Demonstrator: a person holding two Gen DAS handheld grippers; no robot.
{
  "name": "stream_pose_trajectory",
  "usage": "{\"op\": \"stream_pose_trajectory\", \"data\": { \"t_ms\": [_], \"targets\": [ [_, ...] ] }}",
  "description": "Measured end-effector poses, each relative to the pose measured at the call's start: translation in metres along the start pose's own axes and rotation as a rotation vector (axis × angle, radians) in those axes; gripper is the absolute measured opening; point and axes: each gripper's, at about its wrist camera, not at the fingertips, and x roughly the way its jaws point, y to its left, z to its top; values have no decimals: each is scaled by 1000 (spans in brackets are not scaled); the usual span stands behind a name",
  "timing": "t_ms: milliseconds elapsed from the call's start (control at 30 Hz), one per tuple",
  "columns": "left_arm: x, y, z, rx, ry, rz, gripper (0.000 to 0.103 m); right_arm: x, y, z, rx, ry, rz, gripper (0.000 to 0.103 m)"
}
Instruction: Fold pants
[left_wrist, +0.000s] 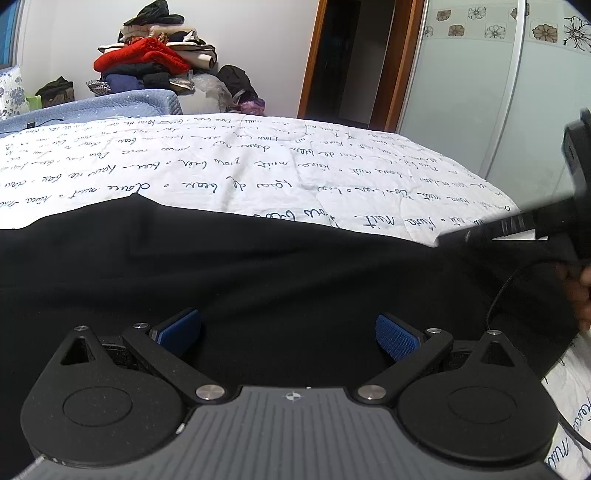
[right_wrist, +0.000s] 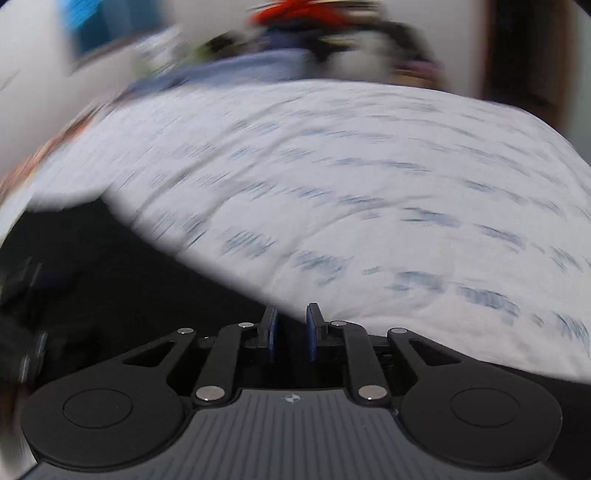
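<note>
Black pants (left_wrist: 258, 266) lie spread on a white bedspread (left_wrist: 258, 170) printed with handwriting. My left gripper (left_wrist: 288, 332) hovers low over the pants with its blue pads wide apart and nothing between them. The right gripper shows at the right edge of the left wrist view (left_wrist: 546, 225), blurred. In the right wrist view, which is motion-blurred, my right gripper (right_wrist: 291, 328) has its pads close together with a narrow gap, over the edge of the pants (right_wrist: 129, 277). Dark cloth seems to lie between the pads, but I cannot tell for sure.
A pile of clothes (left_wrist: 155, 55) with a red garment stands against the far wall behind a blue bed end (left_wrist: 110, 105). A wooden door frame (left_wrist: 391, 62) and a pale wardrobe door (left_wrist: 480, 92) are at the right.
</note>
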Motion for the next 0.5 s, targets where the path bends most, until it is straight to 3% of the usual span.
{"op": "stream_pose_trajectory", "data": {
  "t_ms": [67,133,200,267,300,500],
  "targets": [
    [0,1,0,-4,-2,-3,102,-19,-11,0,145,-45,-86,16],
    [-1,1,0,-7,-4,-4,103,-56,-22,-16,243,-152,-36,19],
    [0,1,0,-6,-3,-3,102,-93,-37,-43,368,-244,18,37],
    [0,0,0,-3,-3,0,102,-125,-55,-77,503,-322,14,94],
    [0,0,0,-2,-2,1,102,-138,-62,-94,556,-359,-16,99],
    [1,-1,0,7,-2,7,102,-186,-96,-160,749,-444,-120,100]
  ]
}}
